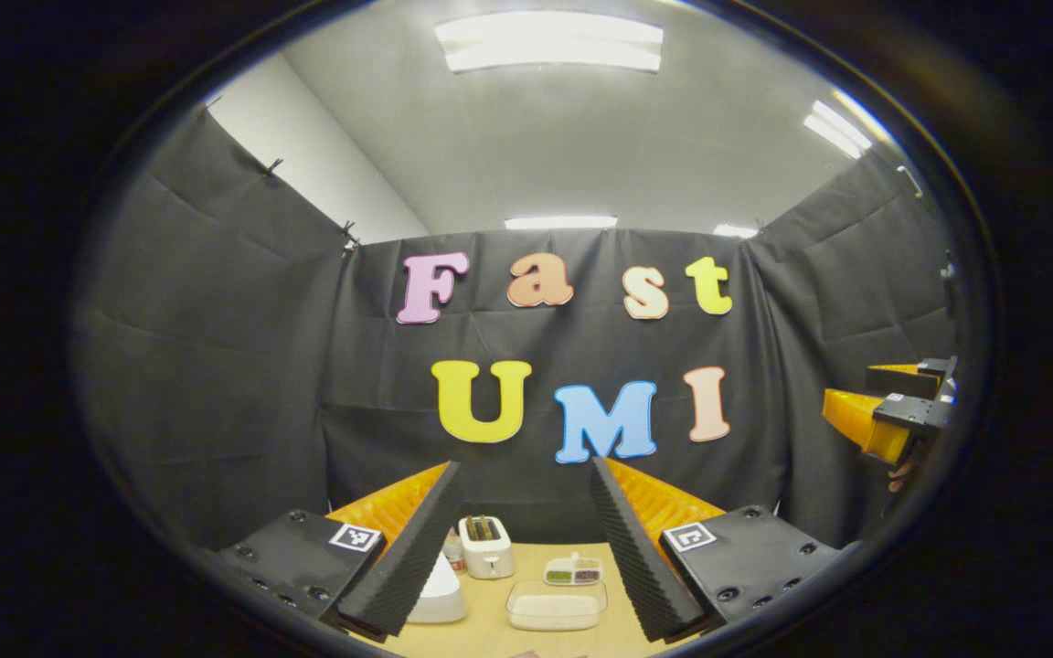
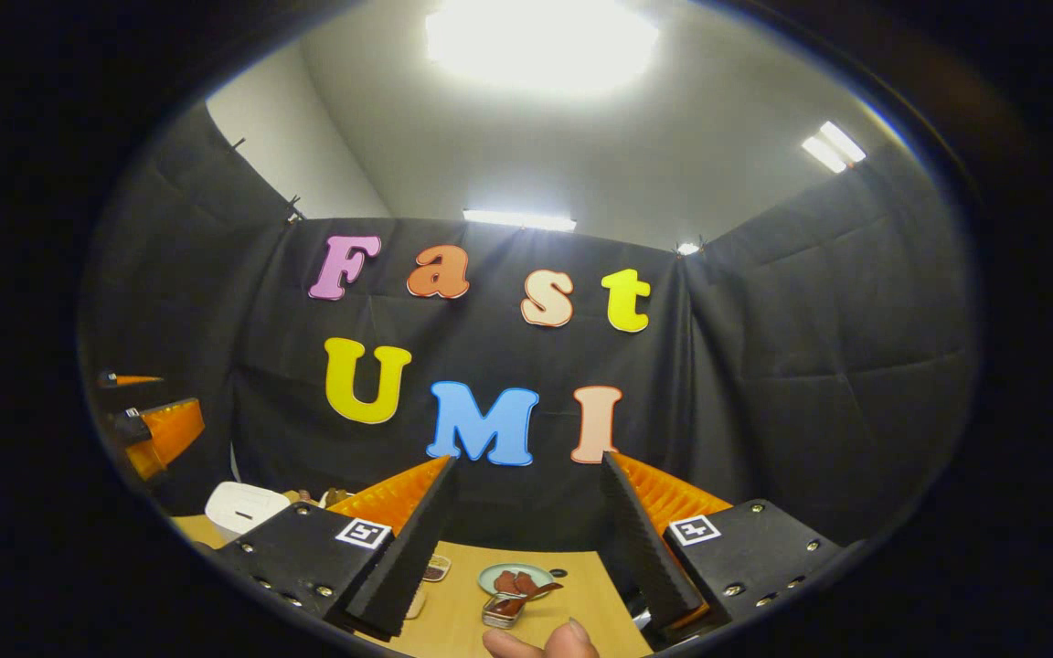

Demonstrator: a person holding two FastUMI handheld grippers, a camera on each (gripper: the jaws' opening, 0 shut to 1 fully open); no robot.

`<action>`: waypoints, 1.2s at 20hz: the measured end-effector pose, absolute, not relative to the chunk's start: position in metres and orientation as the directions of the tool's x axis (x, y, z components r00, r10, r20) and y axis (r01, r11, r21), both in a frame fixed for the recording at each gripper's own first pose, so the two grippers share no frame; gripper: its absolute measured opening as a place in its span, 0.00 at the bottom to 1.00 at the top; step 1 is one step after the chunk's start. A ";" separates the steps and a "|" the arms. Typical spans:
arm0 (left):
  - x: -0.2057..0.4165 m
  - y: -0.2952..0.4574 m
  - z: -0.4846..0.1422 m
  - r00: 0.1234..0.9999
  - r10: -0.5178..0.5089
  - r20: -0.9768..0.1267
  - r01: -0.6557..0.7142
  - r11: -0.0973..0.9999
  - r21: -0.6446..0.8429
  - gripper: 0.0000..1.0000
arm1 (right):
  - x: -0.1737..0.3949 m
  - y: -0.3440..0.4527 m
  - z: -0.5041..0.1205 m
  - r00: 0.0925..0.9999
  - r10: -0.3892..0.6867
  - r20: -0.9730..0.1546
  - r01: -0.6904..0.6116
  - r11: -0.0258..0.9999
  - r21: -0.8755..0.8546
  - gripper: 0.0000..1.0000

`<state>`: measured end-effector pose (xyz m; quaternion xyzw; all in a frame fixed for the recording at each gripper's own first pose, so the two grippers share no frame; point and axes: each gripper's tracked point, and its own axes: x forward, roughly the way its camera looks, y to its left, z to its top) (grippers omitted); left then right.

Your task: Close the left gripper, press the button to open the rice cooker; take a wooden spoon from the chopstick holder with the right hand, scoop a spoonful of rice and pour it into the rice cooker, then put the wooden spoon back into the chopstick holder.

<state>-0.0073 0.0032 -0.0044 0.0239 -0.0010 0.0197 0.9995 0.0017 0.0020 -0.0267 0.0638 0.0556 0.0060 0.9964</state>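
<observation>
- Left gripper [image 1: 526, 539]: fingers spread wide and empty, held high over the table [image 1: 490, 612]. The task wants it pressed together before the button, so I judge that step not yet begun
- Rice cooker [image 1: 440, 592]: white, lid down, low on the left gripper view just beside the left finger. A toaster [image 1: 486, 546] stands behind it, a clear tray of rice [image 1: 556, 605] to its right
- Right gripper [image 2: 526, 548]: also spread and empty, raised near a small plate [image 2: 515, 578]. I cannot make out the chopstick holder or wooden spoon
</observation>
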 end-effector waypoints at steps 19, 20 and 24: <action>0.061 0.119 -0.130 0.952 0.263 -0.156 -0.244 0.961 0.127 0.36 | 0.023 0.059 -0.061 0.983 0.064 -0.171 -0.035 0.986 0.165 0.95; 0.072 0.140 -0.146 0.938 0.294 -0.186 -0.273 0.953 0.129 0.27 | 0.026 0.071 -0.055 0.985 0.054 -0.161 -0.027 0.986 0.163 0.95; 0.118 0.194 -0.233 0.889 0.278 -0.362 -0.271 0.960 0.072 0.10 | 0.033 0.103 -0.056 0.984 -0.006 -0.180 0.026 0.994 0.109 0.95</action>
